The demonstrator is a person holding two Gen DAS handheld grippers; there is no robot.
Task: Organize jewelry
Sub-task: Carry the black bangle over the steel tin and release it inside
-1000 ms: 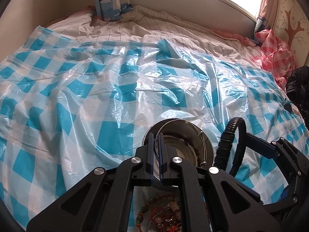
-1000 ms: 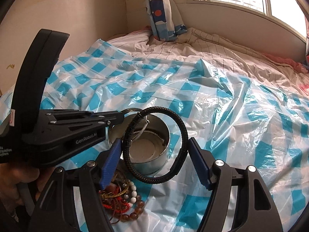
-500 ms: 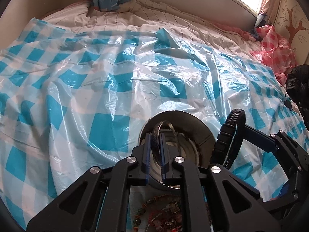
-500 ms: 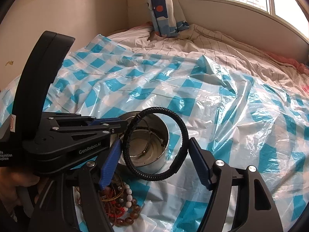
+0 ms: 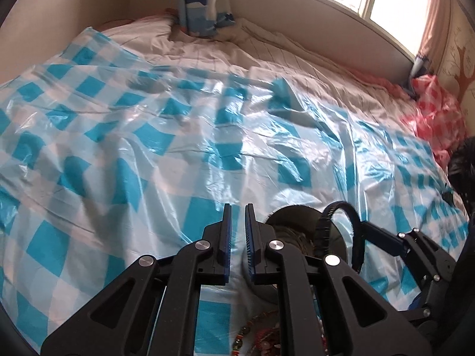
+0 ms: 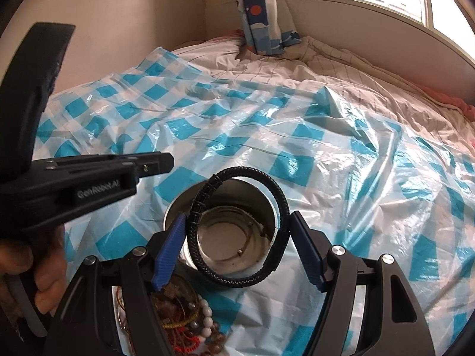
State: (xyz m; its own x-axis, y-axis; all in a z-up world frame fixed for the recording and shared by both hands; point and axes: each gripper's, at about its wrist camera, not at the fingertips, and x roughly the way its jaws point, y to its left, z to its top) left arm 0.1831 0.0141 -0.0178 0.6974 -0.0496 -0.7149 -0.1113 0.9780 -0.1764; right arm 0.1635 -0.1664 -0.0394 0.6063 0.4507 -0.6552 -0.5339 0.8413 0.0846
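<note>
A round metal tin (image 6: 175, 207) stands on the checked plastic sheet with thin metal bangles (image 6: 225, 237) lying inside it. My right gripper (image 6: 236, 228) is shut on a black braided bracelet (image 6: 282, 204) and holds it upright just over the tin's mouth. The bracelet (image 5: 322, 225) and the tin (image 5: 285, 216) also show in the left wrist view. My left gripper (image 5: 237, 228) is empty, its jaws a narrow gap apart, to the left of the tin. It shows in the right wrist view (image 6: 166, 163) too. A pile of beaded jewelry (image 6: 190, 326) lies just in front of the tin.
The blue and white checked plastic sheet (image 5: 148, 148) covers a bed with striped bedding (image 5: 267, 53) behind it. A patterned curtain (image 5: 199, 3) hangs at the back wall. A red checked bag (image 5: 436, 112) and a black bag (image 5: 463, 166) lie at the right.
My left gripper let the thin metal bangle drop into the tin, then drew up and to the left. My right gripper brought the black bracelet closer over the tin.
</note>
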